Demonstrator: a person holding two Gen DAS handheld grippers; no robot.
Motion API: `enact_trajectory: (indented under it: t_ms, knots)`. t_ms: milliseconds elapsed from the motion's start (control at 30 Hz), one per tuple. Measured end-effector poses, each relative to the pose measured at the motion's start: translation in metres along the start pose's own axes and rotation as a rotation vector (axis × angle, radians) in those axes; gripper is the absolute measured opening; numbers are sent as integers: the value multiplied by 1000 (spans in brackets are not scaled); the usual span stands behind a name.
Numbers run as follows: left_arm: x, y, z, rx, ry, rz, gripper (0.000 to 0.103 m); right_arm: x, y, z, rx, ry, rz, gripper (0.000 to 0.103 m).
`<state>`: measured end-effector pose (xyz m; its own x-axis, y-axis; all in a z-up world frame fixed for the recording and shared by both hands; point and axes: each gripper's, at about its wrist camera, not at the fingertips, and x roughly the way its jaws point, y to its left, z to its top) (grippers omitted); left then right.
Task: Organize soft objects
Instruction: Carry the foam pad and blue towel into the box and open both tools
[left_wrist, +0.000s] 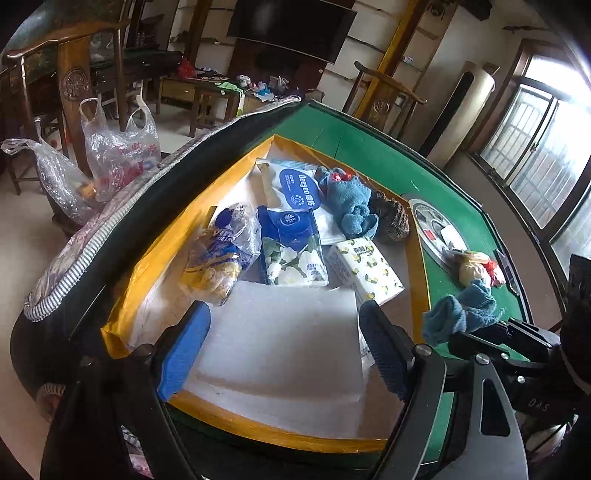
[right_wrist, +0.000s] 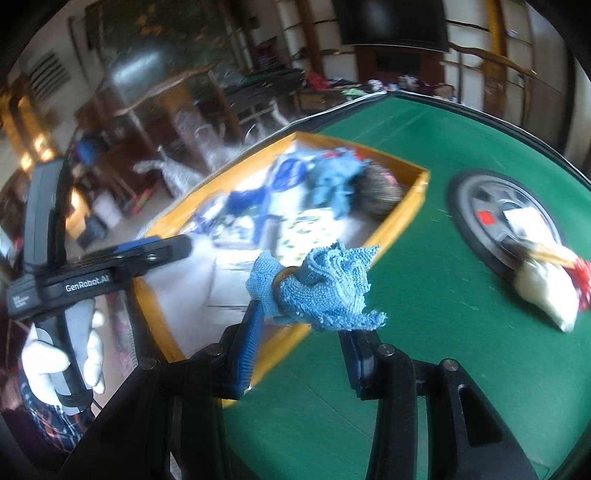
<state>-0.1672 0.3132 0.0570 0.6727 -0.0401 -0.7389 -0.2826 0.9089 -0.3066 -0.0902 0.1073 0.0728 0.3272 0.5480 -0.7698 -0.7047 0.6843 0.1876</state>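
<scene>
Carrying a bunched blue cloth (right_wrist: 317, 291) in the right gripper (right_wrist: 303, 325), fingers pinched onto its lower edge, the bundle lifted clear of the green table (right_wrist: 424, 332). Hanging just beyond the near right edge of the yellow-rimmed tray (left_wrist: 421, 258), which lies ahead and to the left of the cloth; tray's long axis running away from the grippers toward the far corner. Hovering wide apart and holding nothing: the left gripper (left_wrist: 284, 347), over the bare white patch at the tray's near end (the right one plainly being the nearer to the cloth). Crowding the far half of the tray: tissue packs (left_wrist: 295, 254), a crinkly plastic packet (left_wrist: 221, 254), a second blue cloth (left_wrist: 347, 203) and a dark knitted bundle (left_wrist: 391, 218). Leaving the near white floor as probably the likeliest landing spot, though blur in the right wrist view is making that hard to confirm. Lying well apart to the right, by the round hub (right_wrist: 506, 225), a pale soft pouch (right_wrist: 546, 291) not yet gathered
</scene>
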Motion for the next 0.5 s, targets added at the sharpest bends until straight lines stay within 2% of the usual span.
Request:
enact_trajectory:
  t_ms: [133,333,367,500]
  knots:
    - [3,11,-2,-47,15,-47,83,22,25,3,-68,32,0,37]
    - [-11,28,1,-123,-58,-96,83,42,50,5,-147,71,6,37]
    - [-12,29,1,-129,-67,-100,83,45,53,6,-150,78,13,40]
    - [-18,32,2,-140,-86,-104,83,44,53,9,-141,61,12,60]
